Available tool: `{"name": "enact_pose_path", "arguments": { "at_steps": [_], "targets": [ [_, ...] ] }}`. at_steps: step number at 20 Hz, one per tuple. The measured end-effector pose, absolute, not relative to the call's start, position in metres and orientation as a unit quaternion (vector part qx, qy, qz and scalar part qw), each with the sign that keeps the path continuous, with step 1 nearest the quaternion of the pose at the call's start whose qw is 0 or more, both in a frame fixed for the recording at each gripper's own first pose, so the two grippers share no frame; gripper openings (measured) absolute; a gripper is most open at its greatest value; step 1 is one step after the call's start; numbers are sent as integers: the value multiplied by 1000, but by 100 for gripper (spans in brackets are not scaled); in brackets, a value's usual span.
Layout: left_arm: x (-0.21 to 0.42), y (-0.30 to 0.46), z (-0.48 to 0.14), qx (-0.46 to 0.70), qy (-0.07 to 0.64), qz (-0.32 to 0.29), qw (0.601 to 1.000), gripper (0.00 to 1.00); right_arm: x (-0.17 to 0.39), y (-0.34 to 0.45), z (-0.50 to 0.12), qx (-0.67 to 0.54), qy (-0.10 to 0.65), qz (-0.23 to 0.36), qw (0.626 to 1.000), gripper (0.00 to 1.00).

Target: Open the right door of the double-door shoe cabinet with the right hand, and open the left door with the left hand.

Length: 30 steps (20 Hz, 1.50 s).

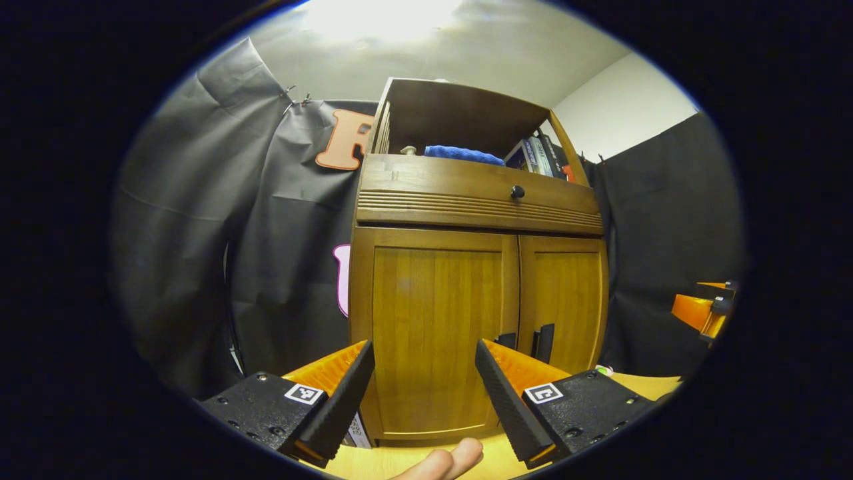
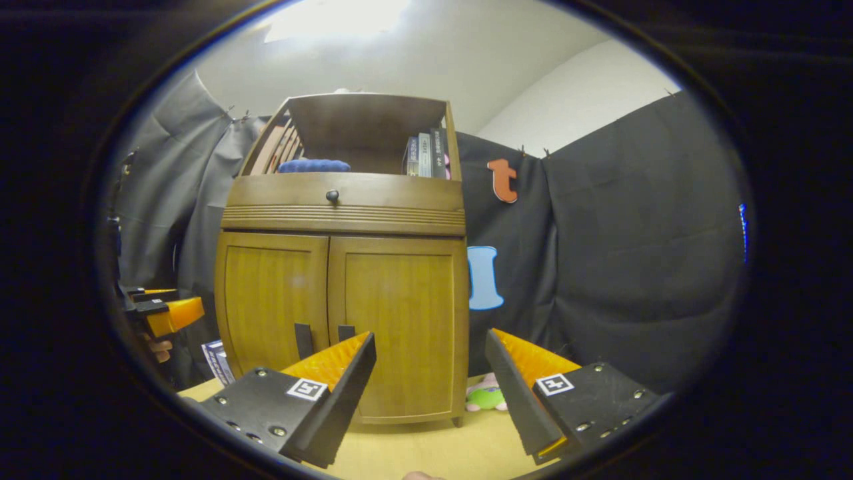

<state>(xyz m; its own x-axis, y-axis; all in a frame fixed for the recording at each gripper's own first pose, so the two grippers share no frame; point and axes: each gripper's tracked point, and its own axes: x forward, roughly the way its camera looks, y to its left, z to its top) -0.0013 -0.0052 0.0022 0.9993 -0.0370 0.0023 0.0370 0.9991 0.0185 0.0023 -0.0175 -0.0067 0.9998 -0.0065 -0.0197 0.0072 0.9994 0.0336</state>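
Nearest the lens in the left gripper view: left gripper [image 1: 424, 393], spread wide, pinching nothing, hanging just short of the cabinet [image 1: 476, 267]. Fingertips [image 1: 445, 461] of a hand below it at the bottom edge. Same in the right gripper view: right gripper [image 2: 430, 393], spread wide, pinching nothing, short of the cabinet front.

Both doors shut. Left door [image 1: 433, 327] flush in the cabinet front; right door [image 2: 400, 327] flush beside it. Dark upright handles side by side at the middle seam, low on the cabinet: left handle [image 2: 303, 341], right handle [image 2: 346, 332] partly behind a finger. Untouched by either gripper.

Above the doors, a drawer [image 2: 343, 200] with a round knob [image 2: 332, 196]. Above that, an open shelf with a blue cloth [image 2: 313, 165] and books [image 2: 426, 155]. Right of the cabinet foot, a small green toy [image 2: 485, 398] on the tabletop [image 2: 426, 447]. Behind the cabinet, black cloth wall [image 2: 620, 267].
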Motion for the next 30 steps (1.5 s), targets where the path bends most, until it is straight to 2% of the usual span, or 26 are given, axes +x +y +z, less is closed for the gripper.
{"name": "enact_pose_path", "arguments": {
  "at_steps": [2,3,7,11,21,22,23,25,26,27,30],
  "targets": [
    [-1,-6,2,10,1,-22,1000,94,2,-18,-4,22,7,-3,1000,98],
    [-1,-7,0,9,3,-25,1000,91,2,-17,-3,23,6,-3,1000,98],
    [3,-3,-2,6,9,-17,1000,91,14,-11,-3,12,6,-3,1000,98],
    [5,-2,-6,7,16,-16,1000,91,46,15,-8,8,12,22,1000,98],
    [9,2,-7,5,17,-13,1000,91,132,91,-69,25,82,93,992,98],
    [9,1,-9,4,19,-13,1000,94,138,98,-78,24,89,98,991,94],
    [10,-1,-10,4,22,-17,1000,91,145,106,-84,26,97,106,989,98],
    [10,-2,-11,3,23,-21,1000,91,156,124,-97,37,113,126,985,98],
    [11,-2,-10,3,22,-20,1000,94,160,133,-103,43,120,139,982,98],
    [11,-1,-10,3,21,-19,1000,91,164,141,-108,42,127,148,980,98],
    [12,2,-11,2,24,-16,1000,91,178,146,-124,21,138,139,980,93]
  ]
}}
